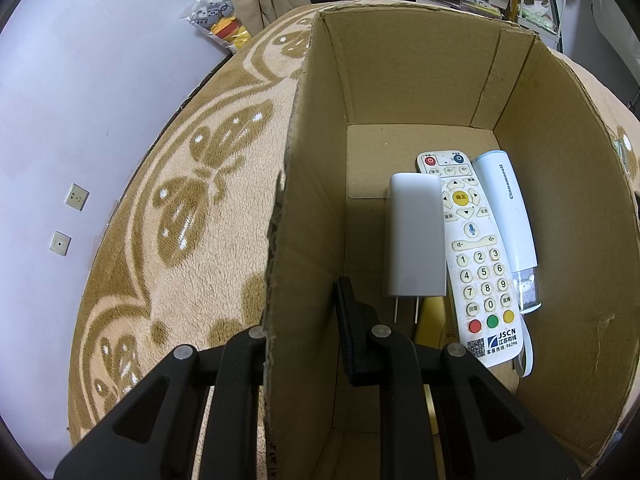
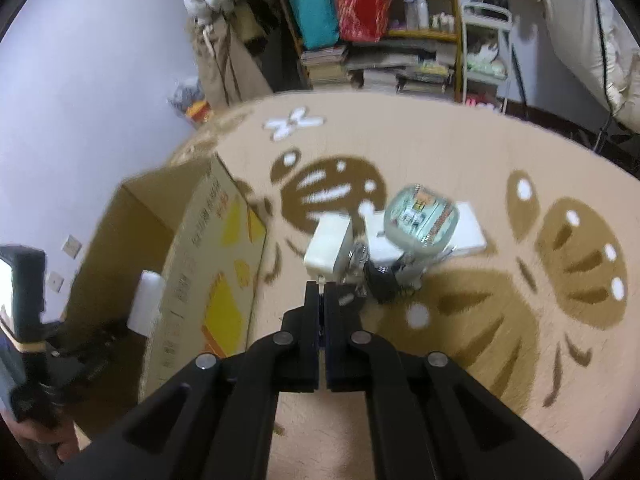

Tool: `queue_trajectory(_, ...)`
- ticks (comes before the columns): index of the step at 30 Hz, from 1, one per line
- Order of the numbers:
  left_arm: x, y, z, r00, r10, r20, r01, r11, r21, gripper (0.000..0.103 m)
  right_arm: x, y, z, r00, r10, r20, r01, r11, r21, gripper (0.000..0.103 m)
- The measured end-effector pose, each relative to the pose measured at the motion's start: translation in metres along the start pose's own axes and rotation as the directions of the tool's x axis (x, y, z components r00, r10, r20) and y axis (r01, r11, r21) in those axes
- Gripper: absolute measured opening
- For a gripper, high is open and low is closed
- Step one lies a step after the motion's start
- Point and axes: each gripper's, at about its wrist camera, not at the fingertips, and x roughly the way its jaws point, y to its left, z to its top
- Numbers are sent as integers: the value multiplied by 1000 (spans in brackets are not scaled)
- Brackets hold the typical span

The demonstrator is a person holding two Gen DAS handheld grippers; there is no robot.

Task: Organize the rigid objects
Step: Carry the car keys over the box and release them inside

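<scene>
Three items lie inside the cardboard box (image 1: 400, 80): a white charger (image 1: 414, 236), a white remote (image 1: 476, 256) and a pale blue tube (image 1: 510, 224), side by side, the remote overlapping the tube's near end. Our left claw (image 1: 304, 344) is clamped on the box's left wall, one finger outside and one inside. The box stands on a beige carpet (image 1: 180, 208) with a brown leaf pattern.

Our right claw (image 2: 322, 292) has its jaws pressed together; we see a small pin-like tip at the fingertips, belonging to a white adapter (image 2: 330, 248), but blur prevents confirming a grip. Just beyond the adapter, a clear rounded container (image 2: 420, 216), a white flat box (image 2: 472, 228) and dark small parts (image 2: 380, 276) cluster mid-carpet, right of the box.
</scene>
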Motion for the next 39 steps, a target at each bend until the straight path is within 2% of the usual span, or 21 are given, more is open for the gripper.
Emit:
queue_trajectory(4, 0, 0, 0, 1000, -1, -1, 1, 1000, -2, 17, -17, 4, 11, 997, 10, 71, -11, 1000, 7, 3)
queue_trajectory(8, 0, 0, 0, 1000, -2, -1, 2, 1000, -3, 17, -46, 13, 24, 984, 47, 172, -45, 999, -10, 3)
queue_trajectory(11, 0, 0, 0, 1000, -1, -1, 1, 1000, -1, 17, -59, 23, 32, 973, 81, 215, -74, 996, -41, 3)
queue_trajectory(20, 0, 0, 0, 1000, 0, 0, 0, 1000, 0, 17, -69, 62, 42, 948, 158, 277, -125, 983, -134, 3)
queue_trajectory(25, 0, 0, 0, 1000, -1, -1, 1, 1000, -1, 17, -69, 85, 42, 936, 210, 281, -161, 969, -189, 3)
queue_trajectory(28, 0, 0, 0, 1000, -1, -1, 1, 1000, -1, 17, -65, 99, 38, 936, 226, 269, -168, 961, -222, 3)
queue_trajectory(39, 0, -1, 0, 1000, -1, -1, 1, 1000, -1, 17, -40, 113, 15, 955, 214, 204, -160, 955, -252, 3)
